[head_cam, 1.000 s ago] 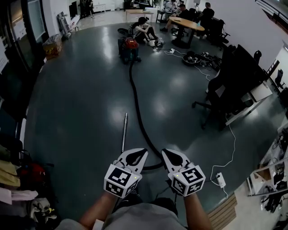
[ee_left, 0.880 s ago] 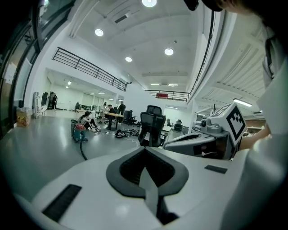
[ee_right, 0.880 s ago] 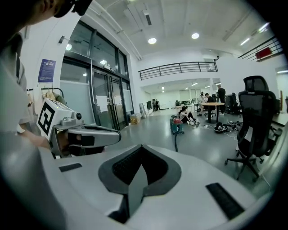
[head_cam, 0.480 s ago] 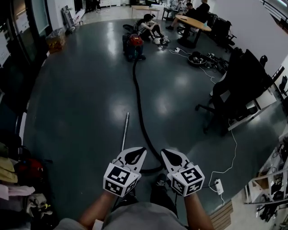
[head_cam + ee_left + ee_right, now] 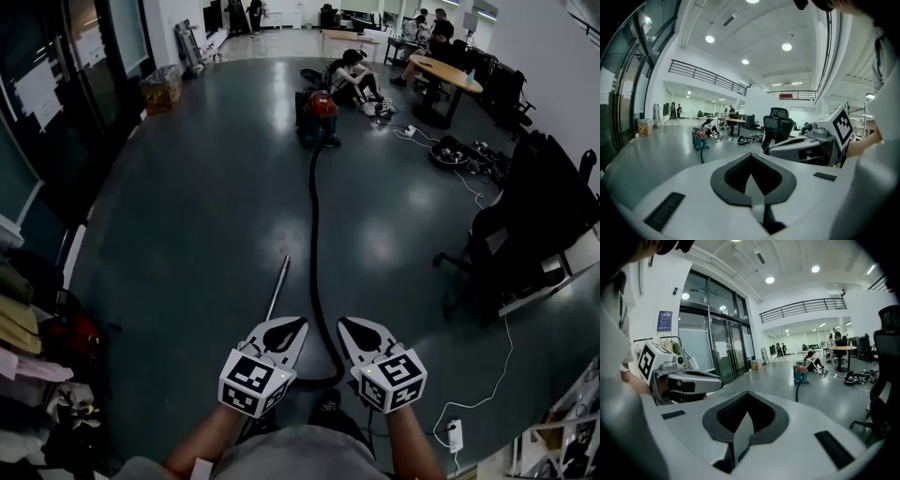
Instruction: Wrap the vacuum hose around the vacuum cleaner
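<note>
**Ana:** What are the two grippers doing?

**Ben:** The left gripper [image 5: 292, 326] and the right gripper [image 5: 349, 326] sit side by side, low in front of the person. Each one has its jaws squeezed together with nothing in them.

**Ana:** Where is the long black bendy vacuum hose [image 5: 312, 234]?

**Ben:** It lies on the shiny grey floor [image 5: 187, 216]. From the head view, its near end curls in the gap between the two grippers, close to the person's dark shoe [image 5: 328, 405]. It is down below the fingers, and they do not touch it.

**Ana:** What is next to it?

**Ben:** A thin silver metal tube [image 5: 277, 292] lies on the floor just left of the hose, past the left gripper's tip.

**Ana:** And farther away?

**Ben:** The hose runs across the floor to the small red and blue-green vacuum cleaner [image 5: 319, 117]. That stands well apart from both grippers. The left gripper [image 5: 751, 164] and the right gripper [image 5: 746, 401] both see it far off.

**Ana:** What is past that?

**Ben:** A person in dark clothes [image 5: 349, 75] sits on the floor just behind it. A round wooden table [image 5: 450, 75] is farther right, and a black office chair [image 5: 506, 253] stands nearer on the right.
</note>
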`<state>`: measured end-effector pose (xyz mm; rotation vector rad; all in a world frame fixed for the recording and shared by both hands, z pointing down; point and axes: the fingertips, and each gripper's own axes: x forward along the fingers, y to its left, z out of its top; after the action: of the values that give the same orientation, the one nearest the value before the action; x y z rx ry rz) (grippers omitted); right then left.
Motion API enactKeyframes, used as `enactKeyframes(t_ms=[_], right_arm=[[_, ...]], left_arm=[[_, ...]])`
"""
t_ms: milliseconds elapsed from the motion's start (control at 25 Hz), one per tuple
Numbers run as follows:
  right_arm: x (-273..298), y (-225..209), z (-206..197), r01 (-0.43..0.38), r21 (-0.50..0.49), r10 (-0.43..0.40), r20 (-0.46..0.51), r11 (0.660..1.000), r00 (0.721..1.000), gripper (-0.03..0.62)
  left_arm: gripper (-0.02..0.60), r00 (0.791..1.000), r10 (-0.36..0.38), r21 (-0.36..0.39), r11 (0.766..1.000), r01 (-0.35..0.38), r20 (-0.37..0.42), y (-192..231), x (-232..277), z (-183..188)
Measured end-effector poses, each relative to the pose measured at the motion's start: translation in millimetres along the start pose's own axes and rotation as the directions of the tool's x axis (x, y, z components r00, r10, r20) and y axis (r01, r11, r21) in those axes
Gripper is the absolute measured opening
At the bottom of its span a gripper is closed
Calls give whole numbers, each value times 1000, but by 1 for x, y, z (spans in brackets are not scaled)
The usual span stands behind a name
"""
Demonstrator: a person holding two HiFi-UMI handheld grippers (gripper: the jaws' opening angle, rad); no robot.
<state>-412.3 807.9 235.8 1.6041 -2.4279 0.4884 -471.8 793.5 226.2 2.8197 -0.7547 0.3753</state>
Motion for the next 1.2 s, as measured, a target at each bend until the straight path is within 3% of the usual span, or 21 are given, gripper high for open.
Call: enactKeyframes(t_ms=[280,560,1200], right_arm=[[1,-44,6,-92,42,90,36,995,995,5],[18,-53,6,-149,27,147,48,989,988,5],[22,-25,40,1,-51,3,74,999,997,5]], left_arm=[[8,993,116,19,993,-115,-19,-2,29,16],[8,986,166,53,985,-164,-32,10,41,20],[8,999,18,26,999,-20,45,29,24,36]])
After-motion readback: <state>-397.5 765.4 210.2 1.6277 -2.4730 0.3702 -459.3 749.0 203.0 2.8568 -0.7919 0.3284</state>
